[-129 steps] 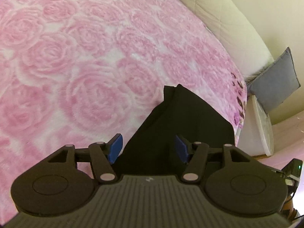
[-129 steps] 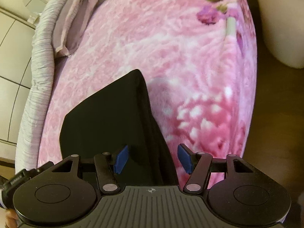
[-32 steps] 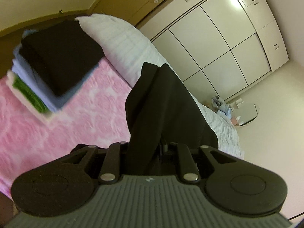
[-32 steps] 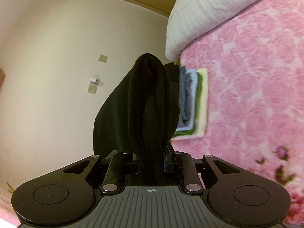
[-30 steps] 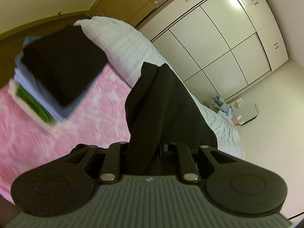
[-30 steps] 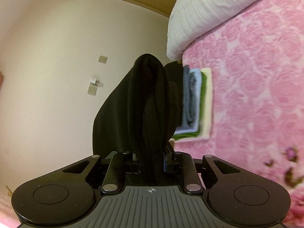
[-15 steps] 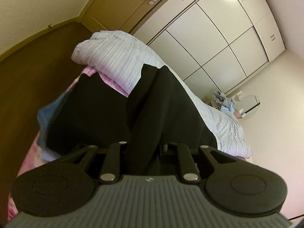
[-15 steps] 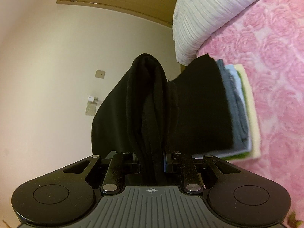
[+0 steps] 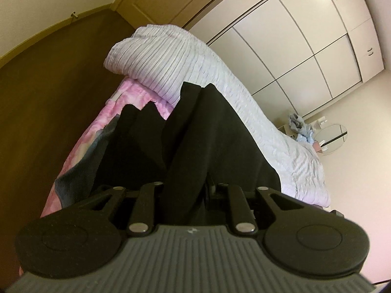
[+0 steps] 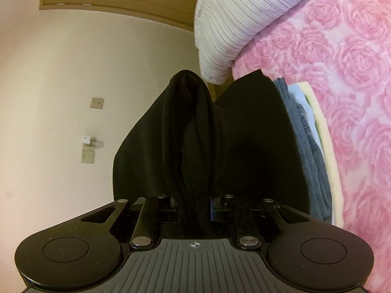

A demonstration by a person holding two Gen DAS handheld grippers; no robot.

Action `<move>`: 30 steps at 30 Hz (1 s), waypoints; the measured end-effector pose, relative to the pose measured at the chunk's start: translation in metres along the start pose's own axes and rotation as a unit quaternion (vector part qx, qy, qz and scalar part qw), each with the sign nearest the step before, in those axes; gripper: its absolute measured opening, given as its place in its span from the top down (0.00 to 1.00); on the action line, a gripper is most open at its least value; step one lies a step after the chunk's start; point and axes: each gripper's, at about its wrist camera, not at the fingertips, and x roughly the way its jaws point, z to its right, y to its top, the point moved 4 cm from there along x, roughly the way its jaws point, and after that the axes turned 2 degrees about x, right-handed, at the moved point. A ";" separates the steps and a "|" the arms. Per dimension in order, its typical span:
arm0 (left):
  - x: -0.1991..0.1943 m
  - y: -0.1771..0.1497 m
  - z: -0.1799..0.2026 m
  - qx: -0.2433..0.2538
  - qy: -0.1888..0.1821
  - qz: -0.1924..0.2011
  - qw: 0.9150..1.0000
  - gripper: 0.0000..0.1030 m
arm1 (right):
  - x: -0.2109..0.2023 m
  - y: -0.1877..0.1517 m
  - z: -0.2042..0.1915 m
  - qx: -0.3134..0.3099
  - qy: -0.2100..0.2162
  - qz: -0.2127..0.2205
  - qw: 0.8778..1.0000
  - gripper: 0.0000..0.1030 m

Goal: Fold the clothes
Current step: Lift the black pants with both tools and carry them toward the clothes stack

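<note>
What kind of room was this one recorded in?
Most likely a home bedroom: a bed with a pink rose-patterned blanket and a striped white duvet, built-in wardrobe doors along the wall, and a stack of folded clothes on the bed.

The black garment (image 9: 210, 131) is soft, dull cloth. The pink blanket (image 10: 342, 48) looks fluffy with bumpy roses, and the white quilt (image 9: 171, 56) at the top is ribbed. The wardrobe doors (image 9: 305, 31) at upper right are smooth and shiny.

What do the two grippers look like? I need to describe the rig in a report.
Both match: the left gripper and right gripper have a grey ribbed body, two round black discs, black link bars with silver pins. The right shows a blue pad. No cables or sleeves visible.
</note>
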 end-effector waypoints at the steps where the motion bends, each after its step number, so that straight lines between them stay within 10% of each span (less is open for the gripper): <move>1: 0.005 0.003 -0.002 -0.002 0.001 -0.003 1.000 0.86 | 0.004 0.004 0.001 0.002 -0.004 -0.001 1.000 0.82; 21: 0.057 0.024 -0.032 0.007 0.024 -0.031 0.999 0.84 | 0.044 0.032 0.015 -0.030 -0.074 0.034 0.996 0.81; 30: 0.020 0.037 -0.038 0.028 0.083 0.022 0.996 0.76 | 0.017 0.026 0.006 -0.107 -0.163 0.103 0.975 0.62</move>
